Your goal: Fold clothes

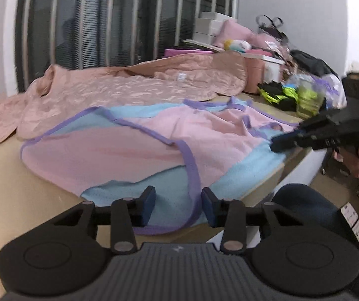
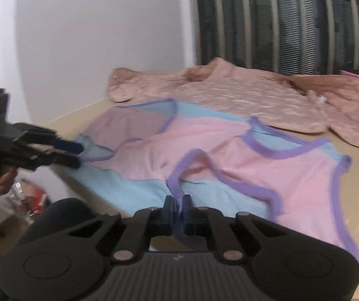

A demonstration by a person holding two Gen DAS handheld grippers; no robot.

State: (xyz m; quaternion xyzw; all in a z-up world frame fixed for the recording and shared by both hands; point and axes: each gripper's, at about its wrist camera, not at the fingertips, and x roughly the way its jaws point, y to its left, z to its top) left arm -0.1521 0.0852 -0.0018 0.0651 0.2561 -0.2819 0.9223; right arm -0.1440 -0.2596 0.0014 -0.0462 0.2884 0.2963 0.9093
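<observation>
Vest: flat on table, centre frame, hem over near edge. Jacket: behind vest, upper centre, against barred window. Boxes and bags: upper right, right of jacket, on table.

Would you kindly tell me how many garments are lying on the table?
2: the pink-and-blue top at the near edge, and the peach garment behind it by the window. The clutter pile may hide more.

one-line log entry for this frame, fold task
phase: grasping | left gripper: open, straddling hem of pink-blue garment | right gripper: shut on garment's purple edge | peach jacket: behind, untouched
</observation>
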